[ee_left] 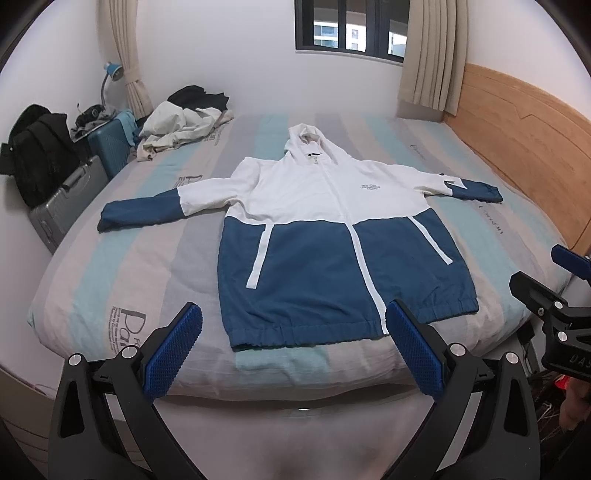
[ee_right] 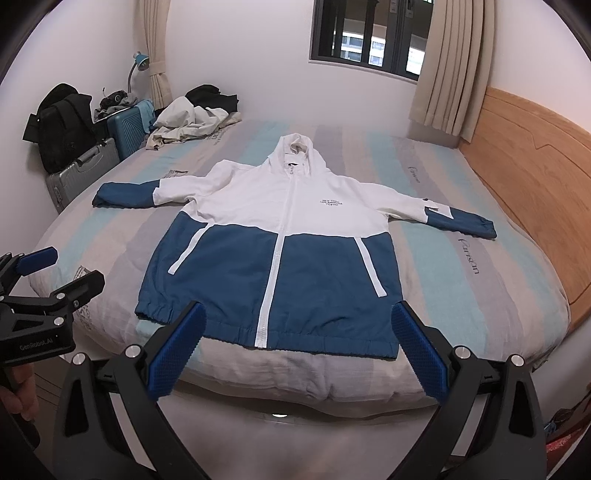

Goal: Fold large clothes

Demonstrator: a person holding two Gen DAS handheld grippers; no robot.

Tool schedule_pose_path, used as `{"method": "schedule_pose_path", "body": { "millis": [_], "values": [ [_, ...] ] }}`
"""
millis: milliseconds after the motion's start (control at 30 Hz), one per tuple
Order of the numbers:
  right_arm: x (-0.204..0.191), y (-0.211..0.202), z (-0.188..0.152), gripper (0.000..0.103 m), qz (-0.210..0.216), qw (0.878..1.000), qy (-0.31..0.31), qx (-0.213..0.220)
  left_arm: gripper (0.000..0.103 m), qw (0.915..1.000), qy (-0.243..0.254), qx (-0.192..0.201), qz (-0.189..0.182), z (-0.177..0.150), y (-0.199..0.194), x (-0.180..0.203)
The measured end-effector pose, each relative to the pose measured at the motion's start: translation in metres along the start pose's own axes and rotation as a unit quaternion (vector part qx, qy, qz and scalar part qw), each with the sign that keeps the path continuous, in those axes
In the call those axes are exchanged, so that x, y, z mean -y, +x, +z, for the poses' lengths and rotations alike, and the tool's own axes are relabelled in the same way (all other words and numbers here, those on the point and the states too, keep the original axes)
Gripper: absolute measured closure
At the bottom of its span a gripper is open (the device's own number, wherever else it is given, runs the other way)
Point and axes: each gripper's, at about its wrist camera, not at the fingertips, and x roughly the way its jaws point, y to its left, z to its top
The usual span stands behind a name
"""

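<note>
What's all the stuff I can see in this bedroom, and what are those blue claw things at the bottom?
jacket: one, white top and blue bottom, hooded, spread flat on the bed with sleeves out
bed: one, striped grey, teal and beige cover
headboard: one, wooden, right side
clothes pile: one, white and black, far left corner of bed
suitcases: two, silver and teal, left of bed
backpack: one, black, on the silver suitcase
lamp: one, blue
window: one, dark frame, beige curtains
left gripper: blue pads, open, empty
right gripper: blue pads, open, empty
</note>
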Motion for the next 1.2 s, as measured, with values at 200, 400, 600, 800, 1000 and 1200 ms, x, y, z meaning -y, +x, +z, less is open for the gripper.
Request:
{"method": "schedule_pose_path", "body": {
  "millis": [200,400,600,800,1000,1200],
  "values": [
    [0.0,-0.002,-0.001,0.007,0.004,1.0,0.0,0.001,0.006,1.0,0.001,-0.001,0.001,0.0,-0.001,0.001],
    [0.0,-0.002,-0.001,0.007,0.004,1.0,0.0,0.001,0.006,1.0,0.0,-0.001,0.004,-0.002,-0.002,0.0],
    [-0.002,-0.002,-0.001,0.007,0.003,1.0,-0.006,0.0,0.006,1.0,0.001,-0.004,0.006,-0.002,-0.002,-0.004],
    [-0.002,0.003,0.002,0.007,-0.005,1.0,-0.008,-0.006,0.006,1.0,0.001,-0.007,0.002,0.001,0.003,-0.007],
    [0.001,0.008,0.015,0.007,0.007,0.999,0.027,-0.016,0.006,0.9998,-0.006,-0.016,-0.007,0.01,0.013,-0.017],
    [-0.012,0.018,0.038,0.007,-0.009,0.999,0.026,-0.026,0.006,0.9995,-0.017,-0.019,-0.017,0.032,0.028,-0.045]
  ]
}}
